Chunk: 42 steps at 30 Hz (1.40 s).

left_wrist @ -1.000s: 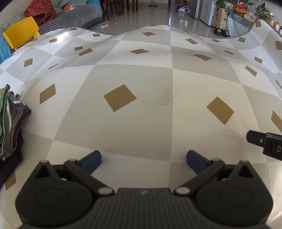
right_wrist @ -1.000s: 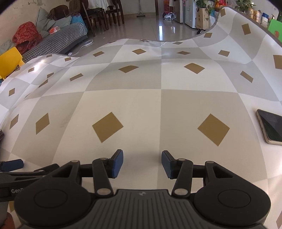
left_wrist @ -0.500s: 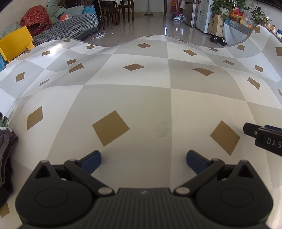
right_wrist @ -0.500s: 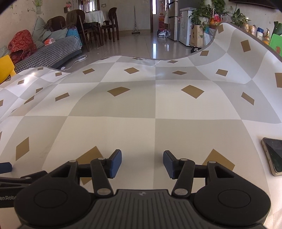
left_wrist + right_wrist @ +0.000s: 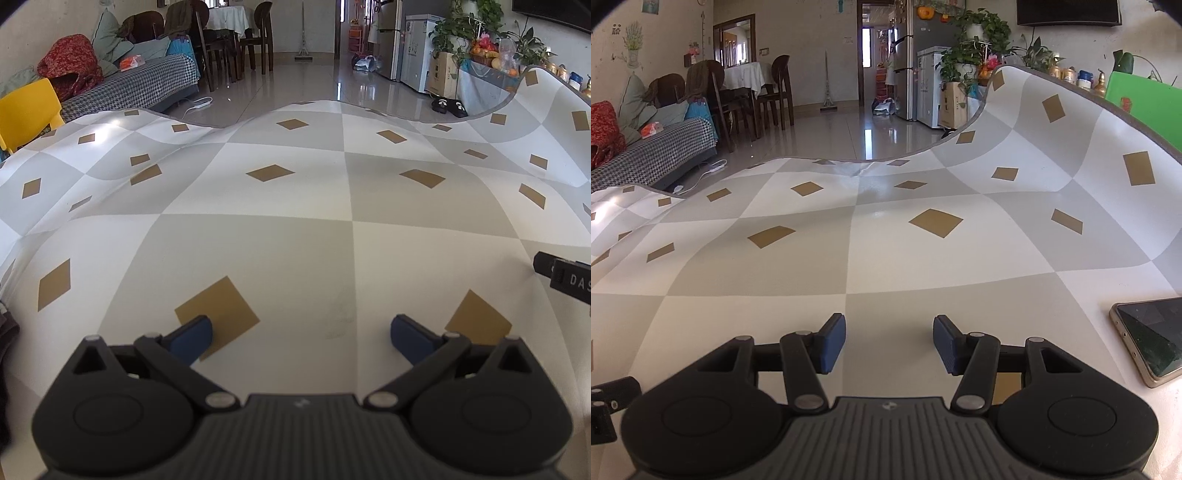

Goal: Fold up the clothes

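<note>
Your left tongs (image 5: 301,334) are spread wide and grip nothing, low in the frame over the checked worktop (image 5: 295,240). Your right tongs (image 5: 889,341) stand partly parted, also bare. The dark clothes (image 5: 6,332) show only at the far left edge. A phone (image 5: 1150,338) lies lower right.

Only one legible marking: white capitals "DAS", cut off by the frame edge, on the black body of the right gripper (image 5: 569,282), at 3 o'clock in the left wrist view. A small emblem sits on each gripper's ribbed housing, too small to read. Wall stickers and the green board's mark are illegible.
</note>
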Each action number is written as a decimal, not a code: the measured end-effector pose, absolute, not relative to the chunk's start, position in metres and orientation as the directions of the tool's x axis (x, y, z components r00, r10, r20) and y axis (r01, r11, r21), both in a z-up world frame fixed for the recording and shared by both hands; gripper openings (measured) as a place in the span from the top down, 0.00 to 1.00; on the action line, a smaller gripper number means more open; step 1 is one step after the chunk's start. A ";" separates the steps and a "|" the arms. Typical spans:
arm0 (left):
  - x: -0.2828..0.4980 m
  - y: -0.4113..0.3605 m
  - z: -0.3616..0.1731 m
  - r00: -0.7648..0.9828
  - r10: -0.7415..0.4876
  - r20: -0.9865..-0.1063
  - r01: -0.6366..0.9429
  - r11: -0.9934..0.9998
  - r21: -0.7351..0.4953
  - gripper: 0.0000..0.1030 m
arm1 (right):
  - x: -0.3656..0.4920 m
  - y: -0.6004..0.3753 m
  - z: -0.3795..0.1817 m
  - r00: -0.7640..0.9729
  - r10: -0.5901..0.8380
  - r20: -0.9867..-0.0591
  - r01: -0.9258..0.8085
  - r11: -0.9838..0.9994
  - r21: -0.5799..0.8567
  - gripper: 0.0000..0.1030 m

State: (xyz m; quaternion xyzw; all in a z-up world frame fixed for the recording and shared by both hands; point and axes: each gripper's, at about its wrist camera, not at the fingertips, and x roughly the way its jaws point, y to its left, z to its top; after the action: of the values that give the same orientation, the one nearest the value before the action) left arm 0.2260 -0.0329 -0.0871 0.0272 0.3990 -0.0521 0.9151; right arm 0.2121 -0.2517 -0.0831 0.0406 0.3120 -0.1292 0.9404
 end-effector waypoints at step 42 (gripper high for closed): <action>0.233 -0.037 -0.095 0.750 -0.073 -0.657 0.109 0.994 0.014 0.00 | 0.229 -0.251 -0.087 0.760 -0.224 -0.610 0.252 0.967 -0.041 0.22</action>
State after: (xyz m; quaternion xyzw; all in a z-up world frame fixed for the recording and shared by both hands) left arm 0.2331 -0.0368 -0.0948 0.0258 0.3499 -0.0487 0.9352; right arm 0.2287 -0.2513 -0.0870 0.0215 0.3221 -0.1269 0.9379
